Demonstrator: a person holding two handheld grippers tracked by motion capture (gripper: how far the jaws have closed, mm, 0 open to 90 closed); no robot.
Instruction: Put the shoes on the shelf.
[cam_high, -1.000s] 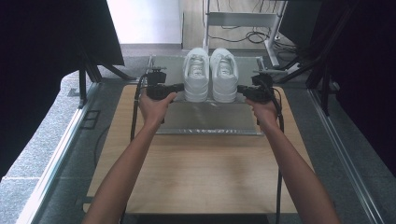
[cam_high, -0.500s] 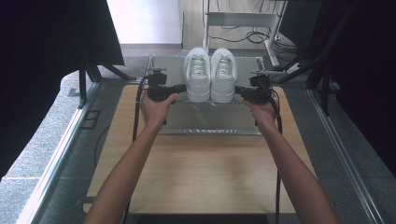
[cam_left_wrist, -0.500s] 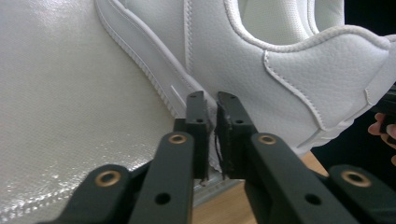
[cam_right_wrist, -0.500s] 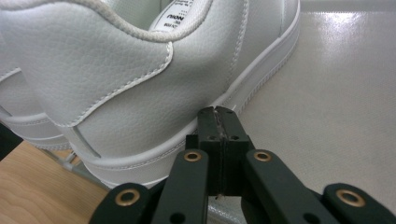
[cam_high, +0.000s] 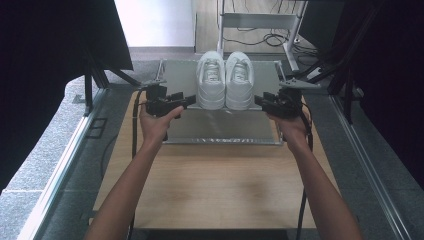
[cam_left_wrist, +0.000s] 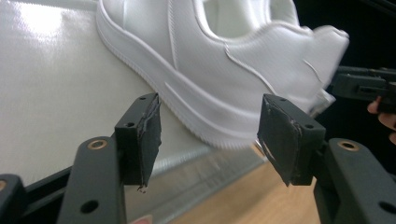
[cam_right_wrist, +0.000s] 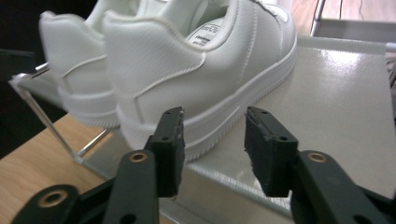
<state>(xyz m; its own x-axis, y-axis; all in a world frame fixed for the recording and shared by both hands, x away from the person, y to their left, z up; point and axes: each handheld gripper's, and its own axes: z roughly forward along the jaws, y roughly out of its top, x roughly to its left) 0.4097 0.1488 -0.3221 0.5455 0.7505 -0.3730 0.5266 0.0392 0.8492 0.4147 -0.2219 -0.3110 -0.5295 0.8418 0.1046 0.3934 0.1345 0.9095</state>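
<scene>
Both grippers have edged inward; left gripper (cam_high: 189, 100) and right gripper (cam_high: 258, 99) gape empty. Pinch each sneaker (cam_high: 210, 80) heel squarely.

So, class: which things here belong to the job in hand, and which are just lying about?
In the job:
left shoe
right shoe
grey shelf
left gripper, open
right gripper, open

Lying about:
floor cables
metal frame
</scene>
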